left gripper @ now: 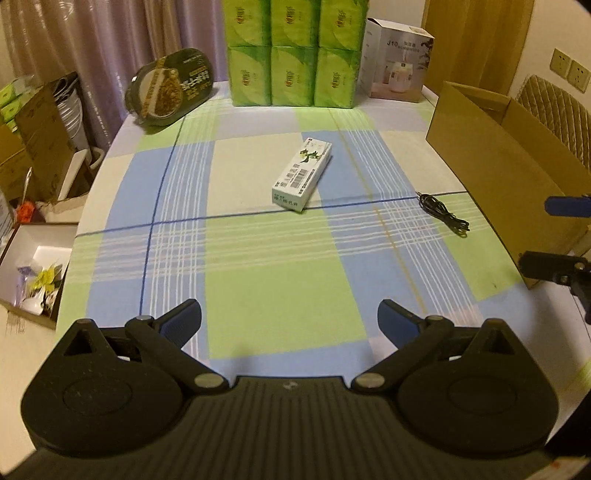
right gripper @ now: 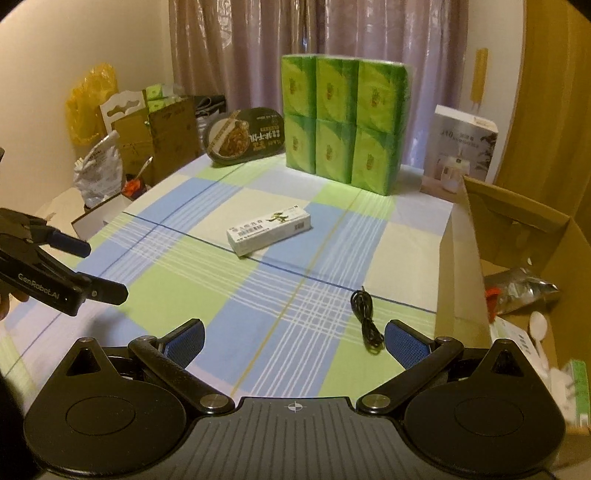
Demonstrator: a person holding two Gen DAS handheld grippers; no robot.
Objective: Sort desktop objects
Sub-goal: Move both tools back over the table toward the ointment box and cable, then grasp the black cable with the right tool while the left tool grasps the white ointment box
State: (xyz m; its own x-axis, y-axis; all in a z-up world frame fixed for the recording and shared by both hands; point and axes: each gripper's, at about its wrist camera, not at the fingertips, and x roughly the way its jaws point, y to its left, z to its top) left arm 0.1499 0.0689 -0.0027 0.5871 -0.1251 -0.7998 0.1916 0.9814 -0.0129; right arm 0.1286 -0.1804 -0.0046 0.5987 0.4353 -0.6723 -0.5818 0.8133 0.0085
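Left tool (left gripper: 290,319) spread wide above checked tablecloth (left gripper: 258,266).

Dim, warm indoor light w/ greenish cast; soft shadows, slight blur throughout; strong fisheye bending, dark corners; source prob. overhead.

Two claw-mounted views sharing one table (left gripper: 280,288)

Home room, curtains (right gripper: 295,33), checked tablecloth (left gripper: 258,280), tissue packs (left gripper: 295,51)
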